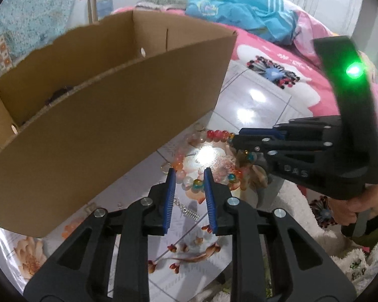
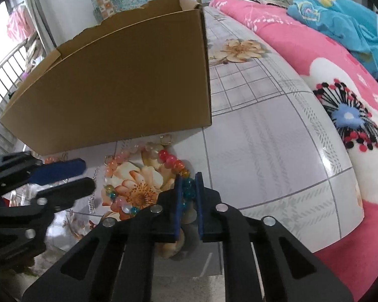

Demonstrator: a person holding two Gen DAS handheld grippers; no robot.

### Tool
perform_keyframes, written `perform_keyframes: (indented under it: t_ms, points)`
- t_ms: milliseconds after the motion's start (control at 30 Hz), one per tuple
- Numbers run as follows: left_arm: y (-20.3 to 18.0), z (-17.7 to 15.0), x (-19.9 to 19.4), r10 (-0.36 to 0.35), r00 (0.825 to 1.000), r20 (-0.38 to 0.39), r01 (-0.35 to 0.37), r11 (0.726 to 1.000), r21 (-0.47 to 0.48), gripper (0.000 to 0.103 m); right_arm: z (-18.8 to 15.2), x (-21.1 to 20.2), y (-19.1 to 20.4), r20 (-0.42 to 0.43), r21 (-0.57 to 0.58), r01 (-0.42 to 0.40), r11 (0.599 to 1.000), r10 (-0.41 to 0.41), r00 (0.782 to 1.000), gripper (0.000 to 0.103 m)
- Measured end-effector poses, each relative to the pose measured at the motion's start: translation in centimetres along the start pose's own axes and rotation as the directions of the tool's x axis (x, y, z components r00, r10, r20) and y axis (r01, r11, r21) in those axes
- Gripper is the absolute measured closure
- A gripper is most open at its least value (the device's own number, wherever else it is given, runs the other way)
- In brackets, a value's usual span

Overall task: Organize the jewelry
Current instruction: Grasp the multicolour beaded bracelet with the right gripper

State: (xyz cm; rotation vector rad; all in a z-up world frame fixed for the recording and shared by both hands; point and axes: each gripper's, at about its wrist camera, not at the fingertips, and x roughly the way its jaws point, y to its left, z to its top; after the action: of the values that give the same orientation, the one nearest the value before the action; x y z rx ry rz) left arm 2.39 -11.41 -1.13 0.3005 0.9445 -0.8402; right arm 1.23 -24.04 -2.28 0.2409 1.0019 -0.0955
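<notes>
The beaded bracelet lies looped on the flowered tabletop just in front of the cardboard box. The right gripper pinches its blue-green beads, while the left gripper hovers over the loop's near side, jaws slightly apart and holding nothing.

You see a matt brown cardboard box, shiny glass-like beads, and a smooth, glossy tabletop.

Bright, even light; white glare on the glossy bench near centre, green lamp flare at two o'clock; fisheye bending, dark corners.
</notes>
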Motion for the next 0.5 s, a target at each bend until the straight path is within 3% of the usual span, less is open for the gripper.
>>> perform_keyframes:
  t_ms: [200, 500]
  points:
    - [0.9, 0.1, 1.3, -0.029, 0.998, -0.058, 0.025, 0.998, -0.062, 0.082, 0.0, 0.1, -0.5, 0.008, 0.030, -0.032, 0.999, 0.032, 0.999, 0.093]
    - [0.8, 1.2, 2.4, -0.002, 0.996, -0.091, -0.006, 0.997, -0.080, 0.082, -0.4, 0.0, -0.8, 0.033, 0.041, -0.053, 0.998, 0.052, 0.998, 0.093]
